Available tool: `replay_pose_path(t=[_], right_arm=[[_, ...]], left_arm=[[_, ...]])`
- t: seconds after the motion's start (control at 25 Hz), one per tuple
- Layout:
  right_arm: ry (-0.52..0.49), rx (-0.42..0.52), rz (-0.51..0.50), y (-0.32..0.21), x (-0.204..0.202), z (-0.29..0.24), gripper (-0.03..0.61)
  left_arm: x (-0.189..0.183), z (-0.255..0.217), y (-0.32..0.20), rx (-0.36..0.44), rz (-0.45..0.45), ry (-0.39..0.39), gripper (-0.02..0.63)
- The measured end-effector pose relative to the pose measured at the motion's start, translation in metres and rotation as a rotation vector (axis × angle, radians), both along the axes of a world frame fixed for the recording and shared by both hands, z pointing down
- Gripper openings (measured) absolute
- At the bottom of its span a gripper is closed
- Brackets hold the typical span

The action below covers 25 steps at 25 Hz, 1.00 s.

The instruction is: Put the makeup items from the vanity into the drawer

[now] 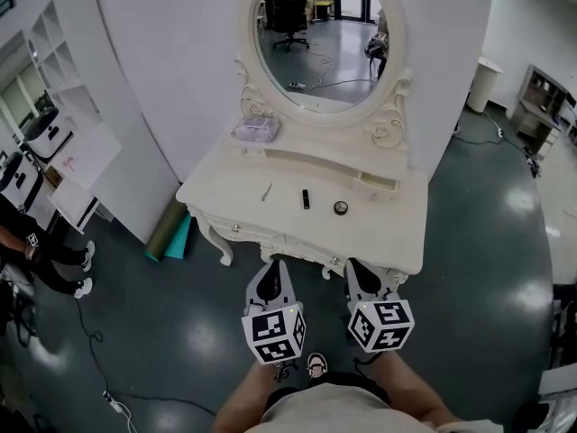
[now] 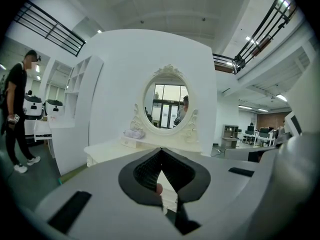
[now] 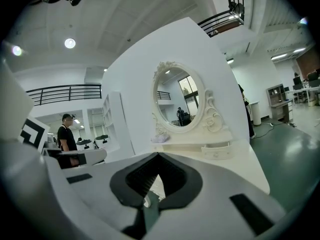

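Backdrop: white vanity surface (image 1: 397, 224) under an oval mirror (image 1: 320, 34).
Left: left hand-held gripper (image 1: 274, 265), jaws together and empty, at the near edge.
Right: right hand-held gripper (image 1: 357, 264), pinched closed on nothing.
Makeup: slim stick (image 1: 267, 191), black tube (image 1: 306, 198) and round compact (image 1: 341, 207), ahead of both tips, untouched.

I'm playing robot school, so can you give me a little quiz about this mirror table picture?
1. True or false: the left gripper and the right gripper are both shut and empty.
2. How many small items lie in a row on the vanity top?
3. Which one lies furthest right in the head view? A) thin stick B) black tube C) round compact
Key: 1 true; 2 three; 3 C.
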State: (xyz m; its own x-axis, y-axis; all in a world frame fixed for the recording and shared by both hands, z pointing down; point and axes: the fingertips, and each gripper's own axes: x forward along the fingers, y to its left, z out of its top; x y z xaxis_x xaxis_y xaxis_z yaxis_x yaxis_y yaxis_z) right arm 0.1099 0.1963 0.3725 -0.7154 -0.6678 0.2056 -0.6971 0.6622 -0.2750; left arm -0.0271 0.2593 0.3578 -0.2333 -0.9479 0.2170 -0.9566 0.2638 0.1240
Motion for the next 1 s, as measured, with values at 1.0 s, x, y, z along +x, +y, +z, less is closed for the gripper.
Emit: replay_pose_path(t=[1.0], right_arm=[[0.047,-0.030,0.010,-0.108,-0.041,0.022,0.017]], left_arm=[[-0.046,0.021,-0.116,-0.036,0.028,0.012,0.005]])
